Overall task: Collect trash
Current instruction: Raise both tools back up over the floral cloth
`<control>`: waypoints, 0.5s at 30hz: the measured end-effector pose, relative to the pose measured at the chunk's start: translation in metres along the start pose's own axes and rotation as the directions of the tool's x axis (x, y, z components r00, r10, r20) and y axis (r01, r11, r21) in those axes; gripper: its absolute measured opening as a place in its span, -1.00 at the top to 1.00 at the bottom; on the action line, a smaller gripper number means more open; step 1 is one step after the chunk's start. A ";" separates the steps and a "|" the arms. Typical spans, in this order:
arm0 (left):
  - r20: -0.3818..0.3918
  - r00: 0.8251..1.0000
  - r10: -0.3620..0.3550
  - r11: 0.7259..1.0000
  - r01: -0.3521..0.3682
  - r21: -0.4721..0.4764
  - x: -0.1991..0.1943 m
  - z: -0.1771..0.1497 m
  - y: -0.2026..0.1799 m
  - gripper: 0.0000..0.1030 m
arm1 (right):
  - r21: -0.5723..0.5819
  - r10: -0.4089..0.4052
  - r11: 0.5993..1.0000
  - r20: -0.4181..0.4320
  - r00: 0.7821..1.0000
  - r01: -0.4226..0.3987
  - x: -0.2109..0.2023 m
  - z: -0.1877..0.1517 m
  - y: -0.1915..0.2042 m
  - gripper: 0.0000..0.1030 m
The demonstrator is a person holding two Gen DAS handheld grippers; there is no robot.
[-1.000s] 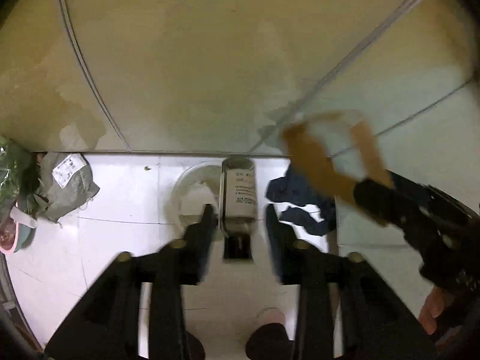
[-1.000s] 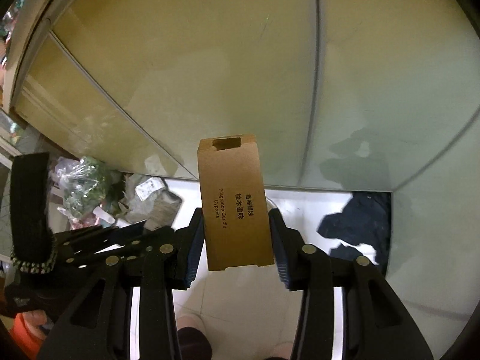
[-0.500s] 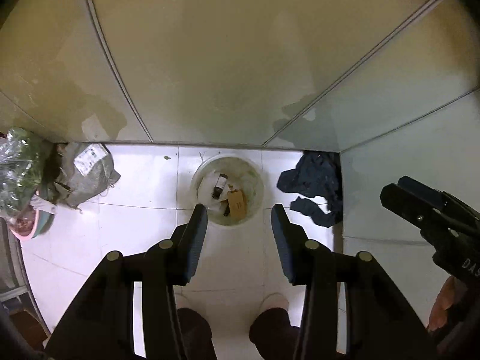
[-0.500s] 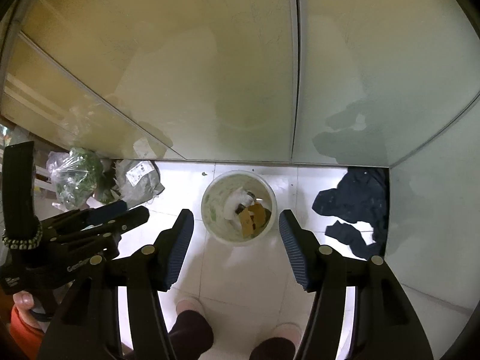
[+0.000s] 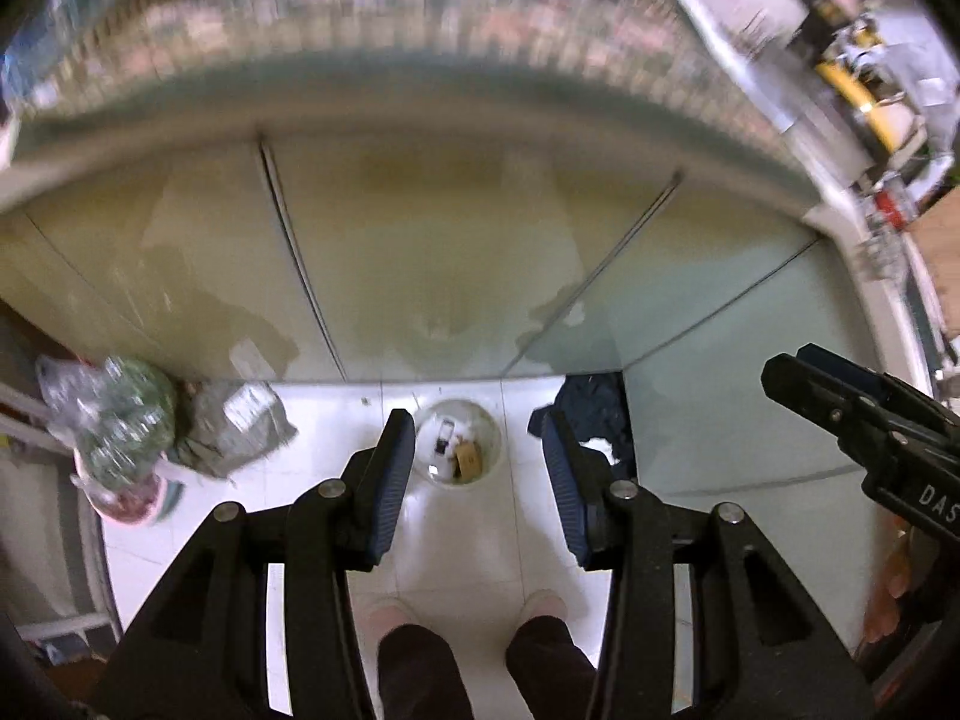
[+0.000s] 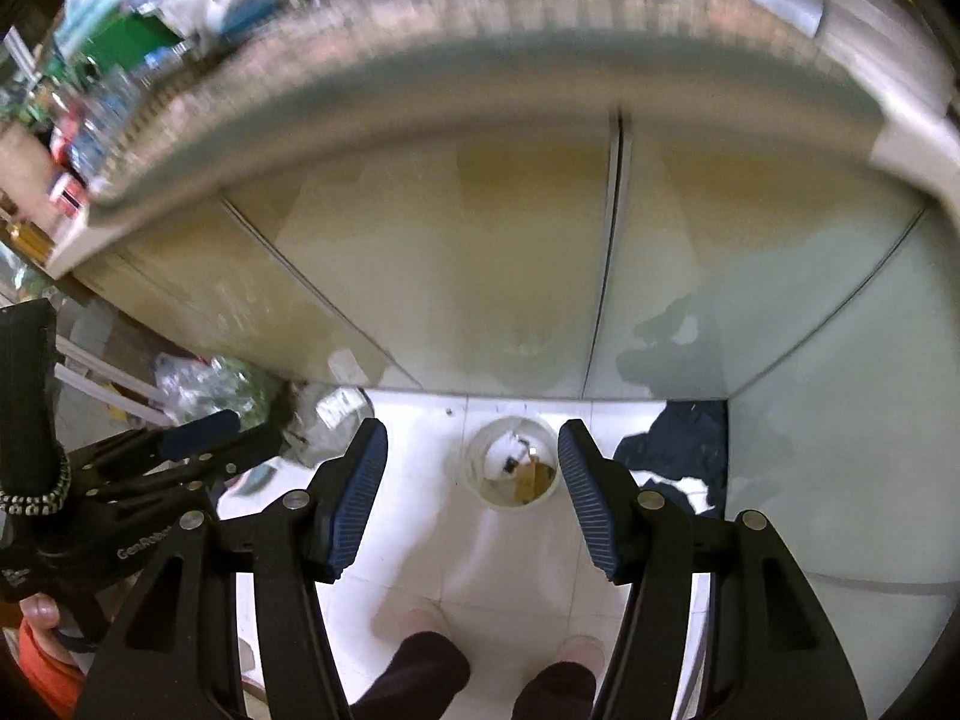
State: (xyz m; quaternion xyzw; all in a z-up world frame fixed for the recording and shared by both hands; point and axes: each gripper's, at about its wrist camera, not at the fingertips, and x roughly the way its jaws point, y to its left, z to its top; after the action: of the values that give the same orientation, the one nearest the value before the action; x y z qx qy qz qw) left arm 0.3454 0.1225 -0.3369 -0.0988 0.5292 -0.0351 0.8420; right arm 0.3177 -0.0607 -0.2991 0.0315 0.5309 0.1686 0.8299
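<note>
At 9 o'clock in the left wrist view, a clear plastic bag of green stuff (image 5: 123, 420) is seen, w/ a grey crumpled parcel bag bearing a white label (image 5: 240, 429) just beside it on the white tiled floor (image 5: 480, 534). Nearer centre, the left gripper (image 5: 478, 483) is held w/ its claw apart and nothing between the blue ribbed pads (image 5: 393, 480). Framed between them, well below, the round white waste bucket (image 5: 459, 441) is seen; the task's trash lies inside it: a small brown cardboard box (image 5: 468, 459) and a dark bottle-like item (image 5: 444, 438), details too small to tell. At 3 o'clock of the bucket, a dark blue crumpled cloth (image 5: 594, 414) is left on the floor, against the pale cabinet panels (image 5: 432, 276).

In the right wrist view, the right gripper (image 6: 473, 501) is likewise empty; its jaws have just been opening, nothing between them.

Risks, as judged: both views are blurred toward 12 o'clock, so fast swings could knock the counter edge (image 6: 420, 102) or the two grippers together. The cloth could be missed as trash. The person's feet (image 6: 420, 621) stand near the bucket; it could be kicked over.
</note>
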 end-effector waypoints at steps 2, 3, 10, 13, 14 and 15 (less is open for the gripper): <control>0.045 0.999 -0.010 1.000 0.009 0.020 -0.036 0.010 0.001 0.17 | 0.001 -0.012 1.000 0.039 0.999 0.012 -0.031 0.008 0.013 -0.08; 0.065 0.998 -0.014 1.000 0.012 0.029 -0.048 0.013 0.001 0.17 | 0.000 -0.018 1.000 0.059 0.998 0.018 -0.044 0.011 0.017 -0.08; 0.247 0.968 -0.052 0.993 0.023 0.117 -0.162 0.040 0.006 0.17 | 0.014 -0.066 0.998 0.242 0.968 0.064 -0.135 0.024 0.063 -0.08; 0.320 0.945 -0.069 0.989 0.023 0.144 -0.204 0.045 0.007 0.12 | 0.018 -0.070 0.998 0.310 0.948 0.068 -0.166 0.031 0.082 -0.08; 0.337 0.938 -0.075 0.988 0.024 0.151 -0.214 0.047 0.008 0.09 | 0.018 -0.073 0.997 0.336 0.939 0.071 -0.177 0.033 0.089 -0.08; 0.361 0.929 -0.081 0.987 0.024 0.159 -0.226 0.047 0.008 0.08 | 0.017 -0.077 0.997 0.360 0.930 0.075 -0.186 0.034 0.096 -0.08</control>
State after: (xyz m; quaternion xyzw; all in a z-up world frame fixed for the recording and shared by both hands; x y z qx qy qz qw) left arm 0.2883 0.1730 -0.1185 -0.0535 0.3558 -0.0785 0.9297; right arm 0.2537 -0.0247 -0.1001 0.0427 0.3709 0.1269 0.9190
